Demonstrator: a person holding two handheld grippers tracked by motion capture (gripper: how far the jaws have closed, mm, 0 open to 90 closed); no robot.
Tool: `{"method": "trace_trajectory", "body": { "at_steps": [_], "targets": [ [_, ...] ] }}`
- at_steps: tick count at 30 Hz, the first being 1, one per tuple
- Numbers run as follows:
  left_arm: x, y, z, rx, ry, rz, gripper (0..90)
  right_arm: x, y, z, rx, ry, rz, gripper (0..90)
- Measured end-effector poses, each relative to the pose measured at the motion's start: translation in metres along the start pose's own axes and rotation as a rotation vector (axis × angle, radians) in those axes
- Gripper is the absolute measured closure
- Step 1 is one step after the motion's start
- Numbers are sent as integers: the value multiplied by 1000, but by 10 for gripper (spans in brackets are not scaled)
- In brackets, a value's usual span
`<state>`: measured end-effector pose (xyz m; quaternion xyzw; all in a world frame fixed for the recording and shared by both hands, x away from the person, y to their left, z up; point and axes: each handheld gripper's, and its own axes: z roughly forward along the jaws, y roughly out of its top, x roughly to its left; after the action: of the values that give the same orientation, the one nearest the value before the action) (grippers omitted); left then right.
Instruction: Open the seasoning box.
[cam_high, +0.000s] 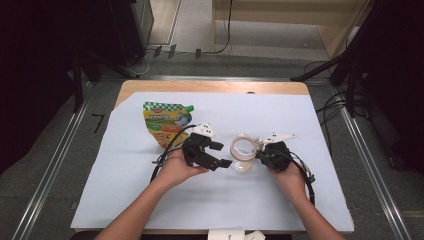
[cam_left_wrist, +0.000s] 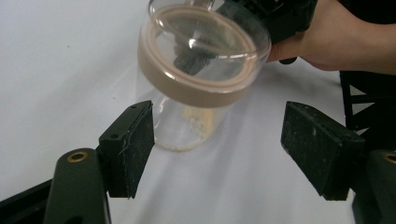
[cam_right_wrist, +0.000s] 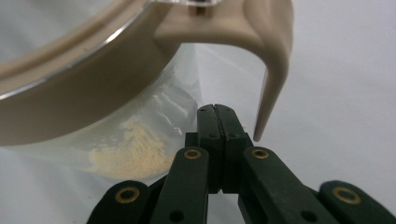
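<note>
jar: clear jar (cam_high: 244, 154) sat mid-sheet between the two grippers, tilted, mouth toward the high camera; tan band (cam_left_wrist: 187, 88) round the rim, tan tab (cam_right_wrist: 273, 70) hanging off the rim on the right-gripper side.
contents: a little yellowish powder (cam_right_wrist: 130, 156) in the low corner of the base. We judged it near-empty, so light.
material: clear, rigid wall; glass or hard plastic, we couldn't tell. We treated it as breakable.
surface: smooth and glossy, so we judged it slippery on the bare wall; the tan band looked like the grippier place.
where to grip: across the body just under the band, pads on opposite sides. We'd have avoided the tab as a sole hold: thin, probably flexes.
left gripper: left gripper (cam_left_wrist: 217, 149) had its jaws well apart, pads (cam_left_wrist: 137, 140) on neither side of anything; jar sat just beyond them, untouched. Nothing held.
right gripper: right gripper (cam_right_wrist: 217, 116) had its jaws pressed flat together, nothing between them; tips sat just beside the tab, under the rim. Whether they touched the jar, we couldn't tell.
left hand: left hand (cam_high: 180, 167) came in from the bottom left, gripper aimed right at the jar, roughly level.
right hand: right hand (cam_high: 290, 175) came in from the bottom right, gripper aimed left at the jar's rim.
risk: tilted round jar on a smooth sheet (cam_high: 125, 165); we judged it could roll or slide if unsupported.
nearby: pouch (cam_high: 166, 122) lay behind the left gripper, apart from the jar.
</note>
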<state>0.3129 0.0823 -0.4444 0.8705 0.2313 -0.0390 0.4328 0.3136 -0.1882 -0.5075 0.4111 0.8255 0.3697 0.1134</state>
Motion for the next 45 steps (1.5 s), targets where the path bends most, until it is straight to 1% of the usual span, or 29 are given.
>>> {"method": "trace_trajectory", "body": {
  "at_steps": [3,4,6,7,9,11,13,15,16,18,21,25,27,30,35,37,39,43,45],
  "targets": [
    [-1,-1,0,-2,-1,4,256,7,1,2,0,23,-12,900],
    [-2,-1,-1,5,0,14,252,10,1,3,0,26,-14,900],
    [-3,-2,-2,9,-1,19,241,17,1,4,5,40,-22,900],
    [-4,-3,-3,7,5,19,228,20,2,4,4,39,-30,900],
    [-4,-6,-4,5,12,25,201,26,2,5,2,44,-31,900],
    [-2,-9,-5,9,16,11,184,32,3,4,-2,66,-29,900],
    [-2,-10,-4,8,18,11,166,38,3,4,-6,79,-42,900],
    [-3,-11,-2,8,25,19,133,43,4,4,-4,76,-47,900],
    [-4,-11,1,8,38,32,121,45,4,4,1,77,-42,900],
    [-6,-12,5,17,58,40,105,46,4,4,-1,79,-41,900],
    [-7,-14,10,0,69,33,95,46,4,4,0,77,-48,900],
    [-9,-13,12,-12,86,38,93,47,5,3,6,64,-68,900],
    [-10,-13,11,-10,93,41,94,47,5,3,7,65,-65,900],
    [-11,-11,10,-24,95,36,93,48,5,3,8,61,-64,900],
    [-12,-9,6,-29,107,56,96,49,5,2,8,65,-58,900],
    [-12,-9,6,-33,106,56,96,50,5,1,9,64,-60,900],
    [-12,-8,5,-41,101,49,96,50,5,0,6,65,-55,900],
    [-11,-6,4,-28,98,51,95,51,6,-4,-10,73,-47,900],
    [-11,-4,3,-32,97,53,95,51,6,-7,-17,76,-45,900]
  ]
}}
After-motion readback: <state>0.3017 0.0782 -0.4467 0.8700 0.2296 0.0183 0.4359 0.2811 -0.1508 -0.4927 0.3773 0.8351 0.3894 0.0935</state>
